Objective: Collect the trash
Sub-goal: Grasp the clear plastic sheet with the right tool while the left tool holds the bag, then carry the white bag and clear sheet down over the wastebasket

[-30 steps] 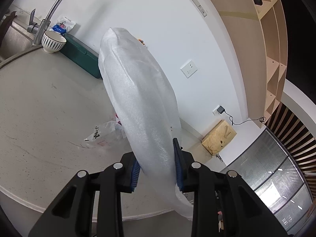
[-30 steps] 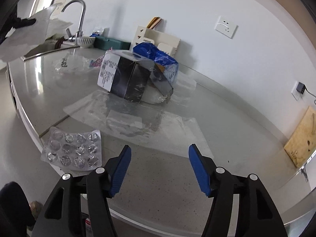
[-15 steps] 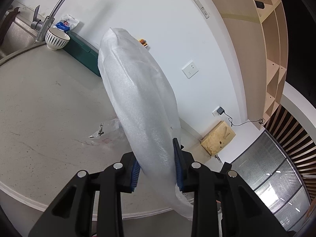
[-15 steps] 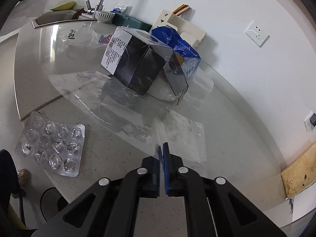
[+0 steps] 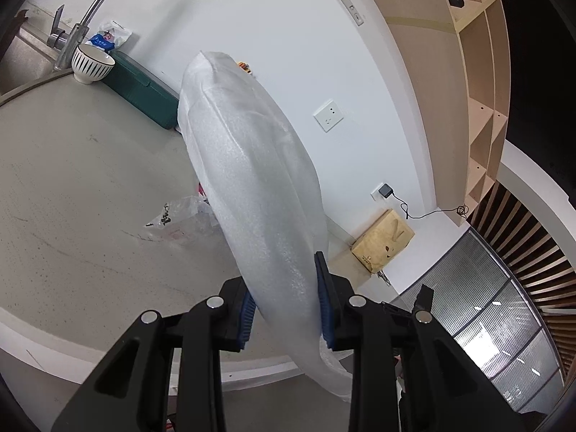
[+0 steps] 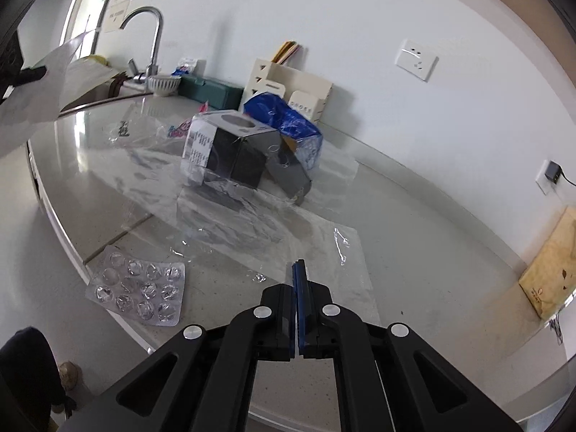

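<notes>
Clamping the right gripper [image 6: 297, 280] fully shut on the near edge of a clear, crinkled plastic film [image 6: 252, 223] — sheet spread flat toward the glossy black cardboard box [image 6: 230, 154]. Pinching, with the left gripper [image 5: 286, 309], a white, soft foam pouch [image 5: 252, 180] held above the counter. Judging collection barely begun: silvery blister pack [image 6: 138, 293] left of the film, box, blue bag [image 6: 284, 122] behind it — all waiting.

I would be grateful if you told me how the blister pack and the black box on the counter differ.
The blister pack lies flat and silvery at the counter's near edge; the black box stands taller, farther back, on clear film. The pack is covered in bubbles; the box has a white barcode label and an open flap. Both lie untouched.
</notes>
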Demonstrator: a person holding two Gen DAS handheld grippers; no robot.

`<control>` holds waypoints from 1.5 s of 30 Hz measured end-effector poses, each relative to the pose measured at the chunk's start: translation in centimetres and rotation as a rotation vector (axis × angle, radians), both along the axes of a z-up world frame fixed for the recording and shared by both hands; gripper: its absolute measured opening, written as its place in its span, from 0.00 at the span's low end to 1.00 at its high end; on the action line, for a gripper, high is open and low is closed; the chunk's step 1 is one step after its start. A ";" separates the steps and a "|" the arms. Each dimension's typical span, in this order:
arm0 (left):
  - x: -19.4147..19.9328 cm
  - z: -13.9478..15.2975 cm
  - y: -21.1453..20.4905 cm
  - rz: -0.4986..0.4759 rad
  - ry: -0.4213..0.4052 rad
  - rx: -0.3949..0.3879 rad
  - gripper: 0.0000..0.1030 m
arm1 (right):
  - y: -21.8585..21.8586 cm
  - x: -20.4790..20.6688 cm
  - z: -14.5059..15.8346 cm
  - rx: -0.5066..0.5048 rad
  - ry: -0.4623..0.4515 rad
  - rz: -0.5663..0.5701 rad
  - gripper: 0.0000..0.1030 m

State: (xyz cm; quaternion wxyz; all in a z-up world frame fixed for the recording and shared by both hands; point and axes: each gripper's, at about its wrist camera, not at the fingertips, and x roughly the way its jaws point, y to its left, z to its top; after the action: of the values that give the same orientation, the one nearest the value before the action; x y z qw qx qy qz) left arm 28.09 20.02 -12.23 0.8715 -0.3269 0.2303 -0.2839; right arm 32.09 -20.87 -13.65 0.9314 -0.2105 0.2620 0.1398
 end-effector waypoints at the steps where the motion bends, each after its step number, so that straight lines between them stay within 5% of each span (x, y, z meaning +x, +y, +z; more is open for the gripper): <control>1: -0.5 0.2 -0.3 -0.006 -0.011 0.009 0.29 | -0.5 -0.5 0.4 0.020 -0.017 -0.018 0.05; 8: -3.5 1.1 -1.7 -0.038 -0.071 0.023 0.29 | -3.2 -2.4 2.5 0.132 -0.098 -0.171 0.05; 25: -10.6 -1.4 -5.8 -0.212 -0.035 0.145 0.29 | -3.9 -16.8 4.2 0.216 -0.158 -0.190 0.05; 34: -12.1 -5.9 -10.9 -0.357 0.034 0.299 0.29 | -3.4 -23.7 1.7 0.228 -0.126 -0.211 0.05; 45: -10.6 -13.8 -15.4 -0.495 0.176 0.362 0.28 | -3.1 -25.5 -5.4 0.258 0.014 -0.246 0.05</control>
State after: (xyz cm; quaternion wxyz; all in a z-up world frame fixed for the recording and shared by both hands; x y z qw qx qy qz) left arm 17.50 4.66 -26.03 0.7969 -0.1238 0.4240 -0.4122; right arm 6.56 -24.02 -19.06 0.9590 -0.0546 0.2720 0.0586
